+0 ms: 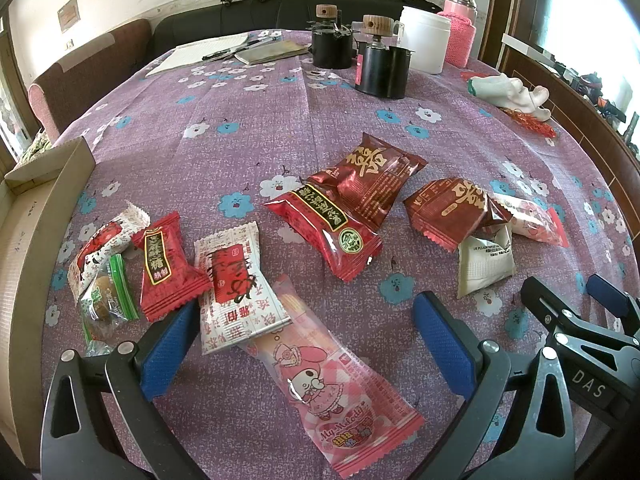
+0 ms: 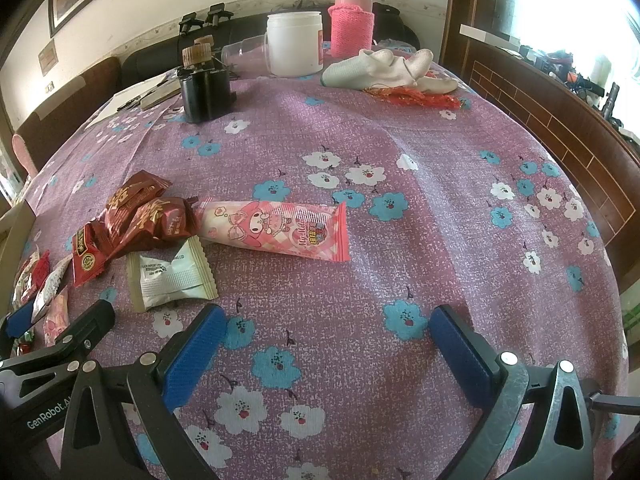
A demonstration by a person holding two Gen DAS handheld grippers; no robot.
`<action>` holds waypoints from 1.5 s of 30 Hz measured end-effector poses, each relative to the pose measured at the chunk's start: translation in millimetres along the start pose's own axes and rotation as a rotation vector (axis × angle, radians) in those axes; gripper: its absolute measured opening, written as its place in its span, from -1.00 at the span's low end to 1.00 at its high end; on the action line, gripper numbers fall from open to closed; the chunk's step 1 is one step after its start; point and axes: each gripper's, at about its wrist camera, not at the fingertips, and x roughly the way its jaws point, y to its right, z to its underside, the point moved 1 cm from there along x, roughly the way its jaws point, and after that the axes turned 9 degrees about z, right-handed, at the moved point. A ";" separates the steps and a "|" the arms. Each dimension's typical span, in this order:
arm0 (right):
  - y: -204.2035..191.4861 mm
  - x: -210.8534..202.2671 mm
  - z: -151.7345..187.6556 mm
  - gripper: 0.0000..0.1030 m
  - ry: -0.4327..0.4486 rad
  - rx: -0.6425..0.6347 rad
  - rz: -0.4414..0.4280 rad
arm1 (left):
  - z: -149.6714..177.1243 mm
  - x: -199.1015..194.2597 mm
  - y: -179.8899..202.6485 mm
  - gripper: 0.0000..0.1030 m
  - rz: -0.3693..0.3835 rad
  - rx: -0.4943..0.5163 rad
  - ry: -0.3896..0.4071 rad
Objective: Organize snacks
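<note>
Several snack packets lie scattered on a purple flowered tablecloth (image 1: pixel 248 128). In the left wrist view my left gripper (image 1: pixel 306 316) is open, its jaws on either side of a pink My Melody packet (image 1: pixel 328 376). A white-and-red packet (image 1: pixel 236 284) overlaps that packet's far end. Red packets (image 1: pixel 324 228), dark red packets (image 1: pixel 372 180) and a cream packet (image 1: pixel 484 264) lie beyond. In the right wrist view my right gripper (image 2: pixel 326 328) is open and empty over bare cloth. A second pink My Melody packet (image 2: pixel 276 230) and the cream packet (image 2: pixel 172 278) lie ahead of it to the left.
A cardboard box (image 1: pixel 36 232) stands at the table's left edge. Black canisters (image 1: pixel 382 66), a white jar (image 1: pixel 424 38), a pink-sleeved flask (image 1: pixel 460 26), papers (image 1: pixel 208 50) and white gloves (image 1: pixel 508 90) sit at the far side. A wooden wall panel (image 2: pixel 560 128) runs along the right.
</note>
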 end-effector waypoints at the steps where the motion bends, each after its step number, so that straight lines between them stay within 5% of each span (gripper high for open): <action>1: 0.0 0.0 0.0 1.00 0.000 0.000 0.000 | 0.0 0.0 0.0 1.00 0.000 0.000 0.000; 17: 0.8 0.2 0.0 1.00 0.000 0.001 -0.001 | -0.8 -0.6 2.3 1.00 -0.004 -0.008 -0.005; 30: 0.3 0.2 1.7 1.00 -0.020 -0.007 -0.007 | 18.9 -17.6 4.4 1.00 0.085 0.089 -0.096; 34: 0.2 -0.1 2.3 1.00 -0.022 -0.007 -0.007 | 26.2 -35.0 -4.1 1.00 0.198 0.034 -0.081; 39: -0.4 0.4 0.9 1.00 -0.036 -0.005 -0.004 | 32.4 -94.6 -28.3 1.00 0.222 0.002 0.135; 42: -1.3 1.5 0.5 1.00 -0.035 -0.010 -0.004 | 32.1 -148.6 -54.4 1.00 0.157 -0.020 0.335; 45: -2.2 0.2 2.0 1.00 -0.029 -0.013 0.002 | 28.5 -189.1 -82.5 1.00 0.088 -0.053 0.451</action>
